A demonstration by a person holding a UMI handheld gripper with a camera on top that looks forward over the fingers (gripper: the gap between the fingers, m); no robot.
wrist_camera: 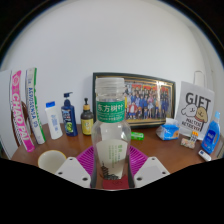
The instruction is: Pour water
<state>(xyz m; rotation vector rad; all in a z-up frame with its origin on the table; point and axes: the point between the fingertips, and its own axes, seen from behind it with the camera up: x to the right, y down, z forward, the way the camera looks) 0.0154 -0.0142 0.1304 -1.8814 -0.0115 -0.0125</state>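
A clear plastic water bottle (111,125) with a green label and a white cap stands upright between my gripper's (111,172) fingers. Both magenta pads (88,163) press against its lower body, so the gripper is shut on it. The bottle's base is hidden behind the fingers, so I cannot tell whether it rests on the wooden table (150,150) or hangs just above it. A pale cup (51,159) stands on the table to the left of the fingers.
Behind the bottle a framed group photo (150,100) leans on the wall. Left stand toothpaste boxes (24,105), a white bottle (53,120), a dark pump bottle (68,114) and a small yellow-labelled bottle (87,118). Right are a GIFT bag (194,115) and blue items (210,135).
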